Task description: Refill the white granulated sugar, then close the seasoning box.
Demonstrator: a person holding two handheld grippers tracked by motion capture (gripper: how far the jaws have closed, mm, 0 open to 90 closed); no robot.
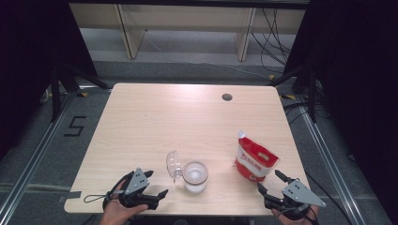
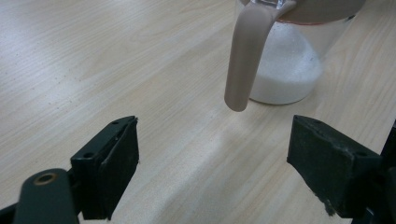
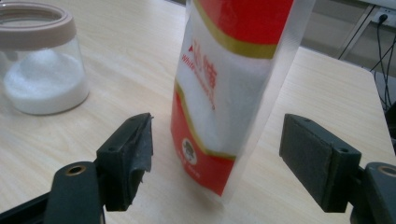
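One lidded jar (image 1: 194,176) of white grains near centre, one red-white pouch (image 1: 254,158) right, two grippers, one desk (image 1: 155,117)

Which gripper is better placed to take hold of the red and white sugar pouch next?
Right. The right gripper sits just before the standing sugar pouch, jaws open and framing it. The left gripper faces the jar instead.
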